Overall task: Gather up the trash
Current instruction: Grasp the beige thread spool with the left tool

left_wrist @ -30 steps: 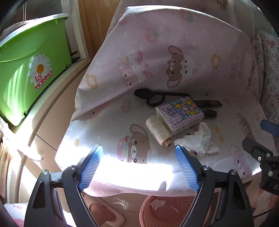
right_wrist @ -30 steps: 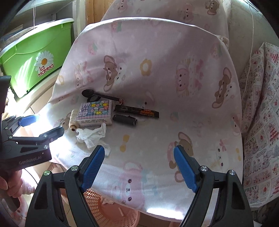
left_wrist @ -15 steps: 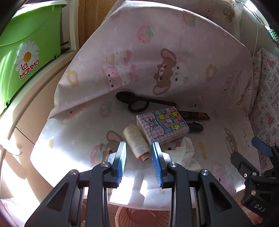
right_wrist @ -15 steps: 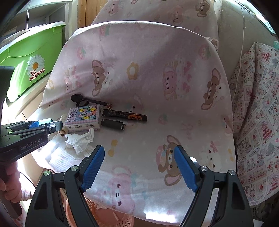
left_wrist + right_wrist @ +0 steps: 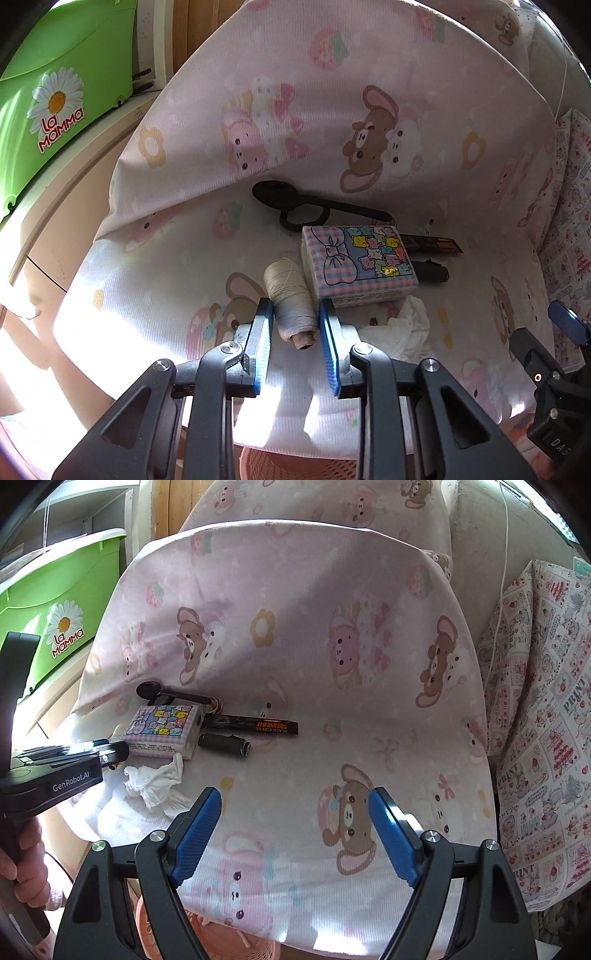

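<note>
On the pink cartoon-print chair seat lie a cream thread spool, a pastel tissue pack, a crumpled white tissue, black scissors, a black coffee sachet and a dark cylinder. My left gripper has its blue pads on both sides of the spool's near end, nearly closed on it. The crumpled tissue lies just right of it. My right gripper is wide open and empty above the seat's front.
A pink mesh waste basket stands on the floor under the seat's front edge. A green "La Mamma" bin sits on a shelf at left. A patterned cushion lies at right. The chair back rises behind the items.
My left gripper moved forward to the thread spool and narrowed from wide open to close around it. The right gripper stayed open and shifted only slightly.
</note>
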Demonstrator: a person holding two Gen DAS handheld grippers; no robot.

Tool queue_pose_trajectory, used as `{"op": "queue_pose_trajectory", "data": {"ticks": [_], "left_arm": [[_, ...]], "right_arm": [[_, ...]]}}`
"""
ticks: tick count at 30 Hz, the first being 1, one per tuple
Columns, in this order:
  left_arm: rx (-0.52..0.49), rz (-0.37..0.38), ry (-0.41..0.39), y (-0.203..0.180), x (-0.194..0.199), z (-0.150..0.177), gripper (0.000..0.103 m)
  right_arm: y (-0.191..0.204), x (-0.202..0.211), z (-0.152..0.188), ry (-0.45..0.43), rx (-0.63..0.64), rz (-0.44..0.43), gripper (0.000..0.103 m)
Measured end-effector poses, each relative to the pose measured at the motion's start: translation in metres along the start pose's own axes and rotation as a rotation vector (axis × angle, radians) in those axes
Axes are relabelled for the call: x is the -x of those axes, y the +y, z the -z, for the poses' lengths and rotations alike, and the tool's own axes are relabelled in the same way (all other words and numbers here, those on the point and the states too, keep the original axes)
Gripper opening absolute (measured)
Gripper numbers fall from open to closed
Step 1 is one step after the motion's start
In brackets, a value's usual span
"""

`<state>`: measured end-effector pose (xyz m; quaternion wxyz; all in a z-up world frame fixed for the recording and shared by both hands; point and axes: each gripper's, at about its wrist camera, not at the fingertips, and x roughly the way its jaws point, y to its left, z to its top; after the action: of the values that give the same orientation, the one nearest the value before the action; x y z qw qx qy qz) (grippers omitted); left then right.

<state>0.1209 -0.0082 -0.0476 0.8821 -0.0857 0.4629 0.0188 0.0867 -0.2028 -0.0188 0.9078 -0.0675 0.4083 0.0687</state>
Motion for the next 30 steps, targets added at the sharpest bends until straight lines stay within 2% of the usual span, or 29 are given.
{"op": "queue_pose_trajectory", "data": {"ticks": [7, 13, 19, 21, 24, 29, 30], "left_arm": [[-0.007, 0.021, -0.034, 0.020, 0.023, -0.001, 0.024], [-0.001, 0.042, 0.043, 0.033, 0.026, 0.010, 0.024], [-0.052, 0.001, 0.045, 0.034, 0.024, 0.018, 0.024], [-0.045, -0.003, 0.036, 0.034, 0.024, 0.017, 0.032], [-0.039, 0.001, 0.028, 0.033, 0.020, 0.014, 0.037], [-0.043, -0.050, 0.024, 0.030, 0.008, 0.010, 0.038], [-0.049, -0.061, 0.027, 0.029, 0.007, 0.010, 0.031]], "right_arm": [[0.005, -0.001, 0.003, 0.001, 0.013, 0.003, 0.084], [0.012, -0.005, 0.004, 0.012, 0.011, -0.016, 0.084], [0.015, -0.004, 0.003, -0.001, 0.011, -0.017, 0.084], [0.015, -0.004, 0.002, -0.002, 0.009, -0.015, 0.084], [0.015, -0.006, 0.003, 0.004, 0.005, -0.011, 0.084], [0.017, -0.007, 0.003, 0.003, 0.010, -0.012, 0.084], [0.018, -0.006, 0.003, -0.001, 0.010, -0.017, 0.084]]}}
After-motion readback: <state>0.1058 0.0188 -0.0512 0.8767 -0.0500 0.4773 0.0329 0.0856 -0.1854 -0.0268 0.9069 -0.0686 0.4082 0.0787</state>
